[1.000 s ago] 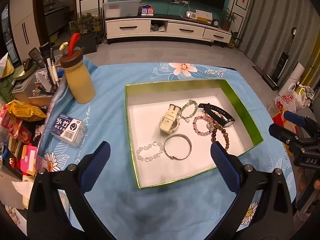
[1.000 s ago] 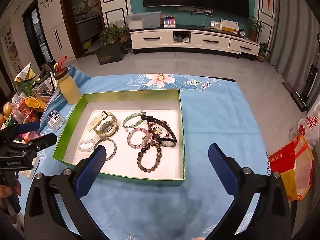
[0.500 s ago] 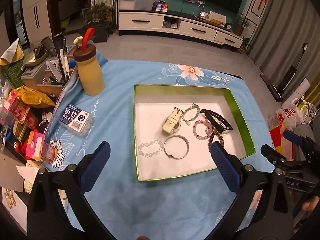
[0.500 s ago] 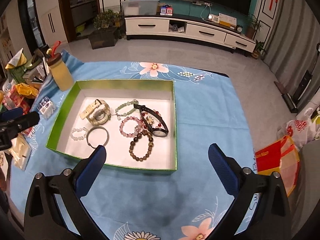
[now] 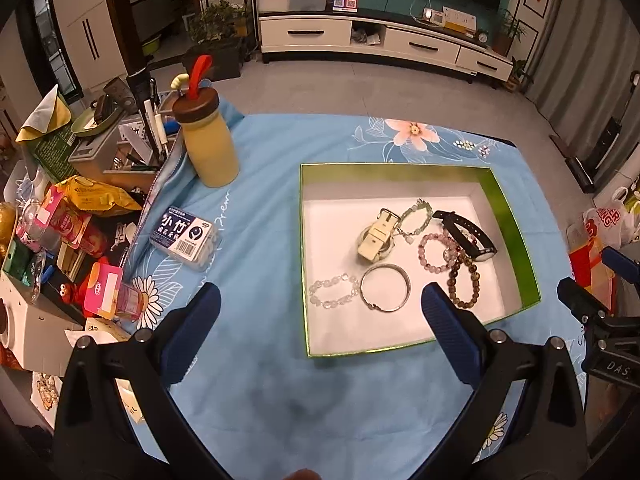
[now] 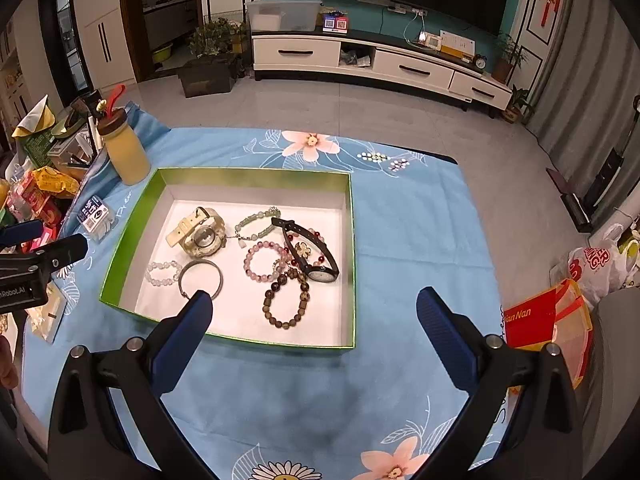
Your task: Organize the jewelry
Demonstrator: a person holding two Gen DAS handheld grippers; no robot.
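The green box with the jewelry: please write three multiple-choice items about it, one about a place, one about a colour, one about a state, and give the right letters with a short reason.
1. Where does the silver bangle lie in the green box?
A. on top of the black watch
B. beside the clear bead bracelet
C. outside the box, on the cloth

2. What colour is the floor of the box?
A. white
B. red
C. black

3. How does the right gripper stand?
A. shut on the bangle
B. shut on nothing
C. open, holding nothing

Answers
1. B: the bangle rests next to the clear bead bracelet near the front left corner, apart from the black watch.
2. A: the floor between the pieces is white, only the walls are green.
3. C: its blue fingers are wide apart above the blue cloth, nothing between them.
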